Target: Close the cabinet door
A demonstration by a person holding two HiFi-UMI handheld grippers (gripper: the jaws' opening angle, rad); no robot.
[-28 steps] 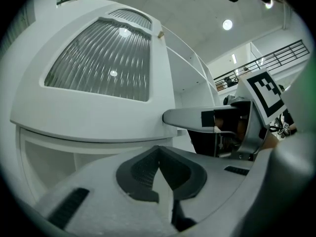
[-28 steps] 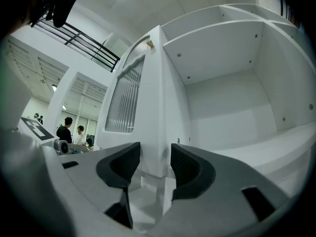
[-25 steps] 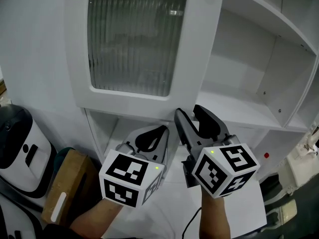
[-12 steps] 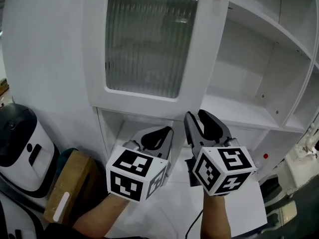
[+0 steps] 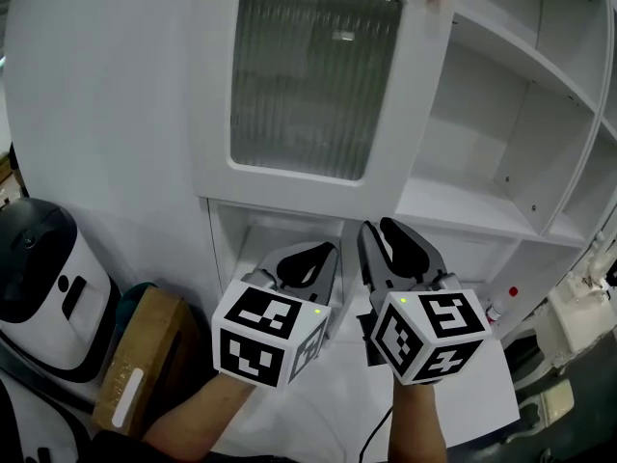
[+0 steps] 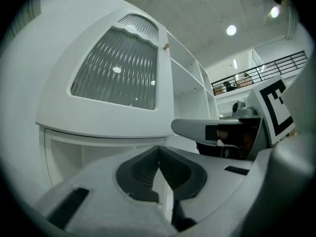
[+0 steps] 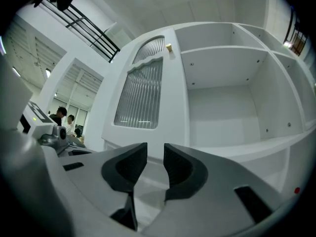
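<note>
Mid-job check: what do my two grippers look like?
Both are light grey two-jaw grippers with dark, curved inner pads. The left gripper and right gripper each carry a white cube with black square markers and a small green light. A thin black cable hangs below the right one, whose jaws have just been closing with nothing between them. No sleeves show.

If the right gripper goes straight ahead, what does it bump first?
Probably the lower edge of the white cabinet door with ribbed glass, straight past the right gripper. Its jaws have just been closing, with nothing between them. Depth is unclear, so it might pass underneath.
</note>
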